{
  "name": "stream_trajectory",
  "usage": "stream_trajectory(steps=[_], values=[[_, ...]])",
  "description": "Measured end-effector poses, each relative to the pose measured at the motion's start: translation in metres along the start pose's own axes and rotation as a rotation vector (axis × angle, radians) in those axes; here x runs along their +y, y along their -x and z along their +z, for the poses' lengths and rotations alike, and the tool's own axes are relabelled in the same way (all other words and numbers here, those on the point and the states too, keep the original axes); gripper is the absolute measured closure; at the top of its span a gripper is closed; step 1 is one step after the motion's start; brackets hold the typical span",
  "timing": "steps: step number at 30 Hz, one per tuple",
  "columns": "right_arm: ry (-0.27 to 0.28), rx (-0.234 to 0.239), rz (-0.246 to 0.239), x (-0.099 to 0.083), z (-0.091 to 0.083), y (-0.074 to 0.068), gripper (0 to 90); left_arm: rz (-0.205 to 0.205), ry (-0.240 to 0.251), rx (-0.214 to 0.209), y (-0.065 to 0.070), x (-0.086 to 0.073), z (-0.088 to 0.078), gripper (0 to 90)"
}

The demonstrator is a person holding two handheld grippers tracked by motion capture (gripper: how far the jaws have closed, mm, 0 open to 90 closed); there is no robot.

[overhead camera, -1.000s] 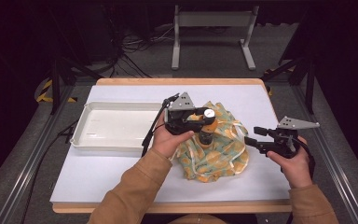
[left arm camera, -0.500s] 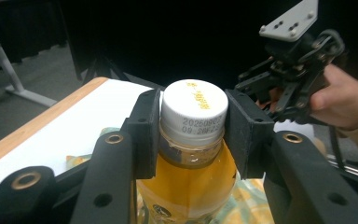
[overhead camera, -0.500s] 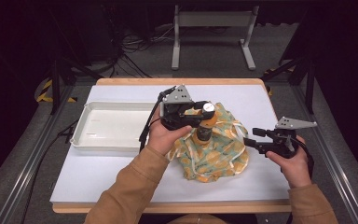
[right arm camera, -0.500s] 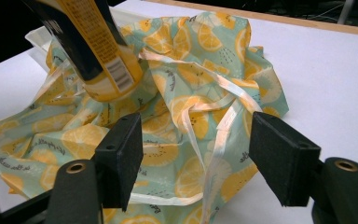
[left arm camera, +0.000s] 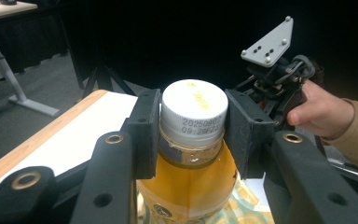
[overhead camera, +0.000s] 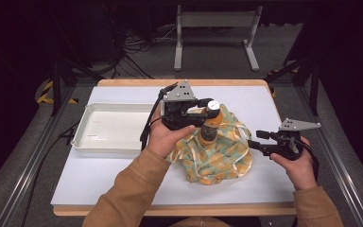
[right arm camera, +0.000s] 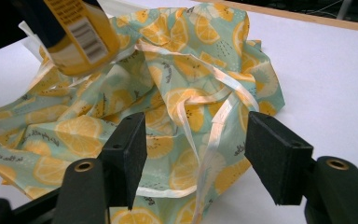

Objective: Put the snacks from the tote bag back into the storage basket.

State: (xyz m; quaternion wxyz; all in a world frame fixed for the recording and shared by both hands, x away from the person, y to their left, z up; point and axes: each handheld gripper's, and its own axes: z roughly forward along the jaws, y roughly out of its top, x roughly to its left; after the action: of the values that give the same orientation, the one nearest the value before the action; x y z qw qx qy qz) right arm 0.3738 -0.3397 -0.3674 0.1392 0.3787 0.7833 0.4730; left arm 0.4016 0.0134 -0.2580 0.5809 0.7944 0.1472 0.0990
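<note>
My left gripper [overhead camera: 208, 109] is shut on the neck of a bottle [overhead camera: 208, 127] of orange drink with a white cap [left arm camera: 194, 104], held upright above a crumpled lemon-print cloth bag [overhead camera: 217, 151]. In the left gripper view both jaws press the bottle [left arm camera: 191, 177] just under the cap. My right gripper [overhead camera: 257, 140] stands open at the bag's right edge. Its jaws frame the bag's pale strap [right arm camera: 214, 135], with the bottle's base [right arm camera: 79, 37] hanging at upper left of that view.
A white tray [overhead camera: 87, 137] lies left of the bag on the white table top [overhead camera: 123, 179]. The wooden far edge [overhead camera: 123, 82] and dark floor with cables and a metal stand [overhead camera: 215, 28] lie beyond. The right hand [left arm camera: 326, 112] shows in the left gripper view.
The left gripper has lifted the bottle up and slightly right, out of the bag's folds. The right gripper has stayed nearly still at the bag's right edge.
</note>
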Motion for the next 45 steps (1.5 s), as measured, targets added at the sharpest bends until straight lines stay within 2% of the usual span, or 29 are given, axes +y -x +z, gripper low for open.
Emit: stream_trajectory(steps=[4, 9, 12, 23, 31, 39, 45], values=[[-0.004, -0.004, -0.004, 0.0, 0.0, 0.0, 38.5, -0.002, 0.016, -0.002, 0.001, 0.003, -0.007, 58.5], [-0.001, -0.007, -0.005, 0.0, -0.001, 0.0, 38.3, 0.014, 0.015, 0.021, -0.001, 0.003, -0.019, 58.5], [0.0, -0.011, -0.006, 0.0, -0.001, 0.001, 38.2, 0.004, 0.029, 0.033, -0.003, 0.001, -0.031, 58.5], [0.0, -0.002, 0.002, 0.0, 0.0, 0.0, 38.0, -0.011, 0.053, 0.096, -0.017, -0.009, -0.074, 58.5], [0.008, 0.004, 0.02, -0.001, -0.001, 0.001, 37.5, -0.023, 0.063, 0.127, -0.028, -0.015, -0.097, 58.5], [0.009, 0.005, 0.026, -0.001, 0.0, 0.001, 37.4, -0.046, 0.078, 0.178, -0.038, -0.022, -0.12, 58.5], [0.011, 0.008, 0.032, -0.002, 0.0, 0.002, 37.2, -0.057, 0.09, 0.184, -0.05, -0.031, -0.133, 58.5]])
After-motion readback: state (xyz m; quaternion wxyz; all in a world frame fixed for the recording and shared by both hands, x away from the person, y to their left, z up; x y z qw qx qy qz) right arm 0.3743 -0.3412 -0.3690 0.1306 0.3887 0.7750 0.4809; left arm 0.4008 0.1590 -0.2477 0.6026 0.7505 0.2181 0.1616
